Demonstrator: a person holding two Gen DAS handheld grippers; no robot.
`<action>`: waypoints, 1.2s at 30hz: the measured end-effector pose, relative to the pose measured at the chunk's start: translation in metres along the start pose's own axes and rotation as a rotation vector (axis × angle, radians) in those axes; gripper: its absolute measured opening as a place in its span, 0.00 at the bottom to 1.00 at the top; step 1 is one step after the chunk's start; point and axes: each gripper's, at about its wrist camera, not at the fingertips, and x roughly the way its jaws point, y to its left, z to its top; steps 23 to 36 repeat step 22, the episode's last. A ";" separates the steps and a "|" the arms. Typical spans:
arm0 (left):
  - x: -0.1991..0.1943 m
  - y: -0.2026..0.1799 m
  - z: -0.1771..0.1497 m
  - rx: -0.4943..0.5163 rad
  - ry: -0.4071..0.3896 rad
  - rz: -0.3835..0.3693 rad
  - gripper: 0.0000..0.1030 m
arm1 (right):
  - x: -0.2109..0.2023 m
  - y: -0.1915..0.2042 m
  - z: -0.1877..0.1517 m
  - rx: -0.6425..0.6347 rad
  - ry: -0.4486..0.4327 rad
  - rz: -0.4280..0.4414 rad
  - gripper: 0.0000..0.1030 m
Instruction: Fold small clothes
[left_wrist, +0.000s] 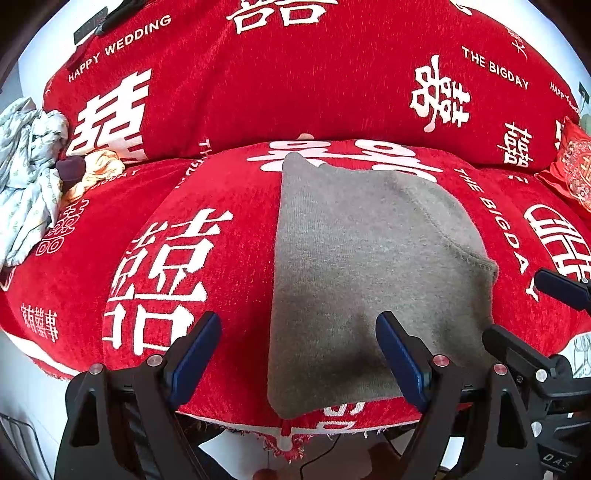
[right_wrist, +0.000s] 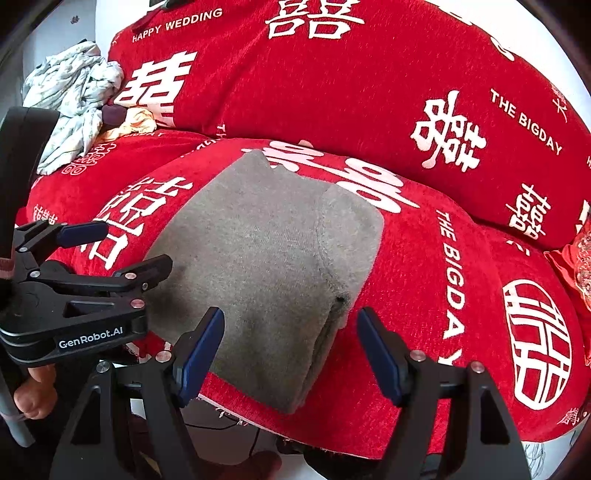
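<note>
A grey garment (left_wrist: 369, 273) lies folded flat on a red sofa cover (left_wrist: 207, 177) printed with white characters. The left gripper (left_wrist: 299, 354) hovers over its near left edge, fingers spread wide and holding nothing. The right gripper (right_wrist: 291, 354) hovers over its near right corner, fingers likewise apart and empty. A pale crumpled cloth (right_wrist: 74, 96) sits well away at the sofa's left end.
</note>
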 end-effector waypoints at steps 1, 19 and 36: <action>-0.002 0.000 0.000 0.002 -0.005 0.001 0.84 | -0.001 -0.001 0.000 0.002 -0.002 -0.002 0.75; -0.014 -0.003 -0.001 0.014 -0.020 -0.003 0.84 | -0.008 -0.002 0.000 0.020 -0.014 -0.001 0.75; -0.014 -0.004 -0.002 0.013 -0.020 -0.001 0.84 | -0.008 -0.003 0.000 0.019 -0.014 -0.001 0.75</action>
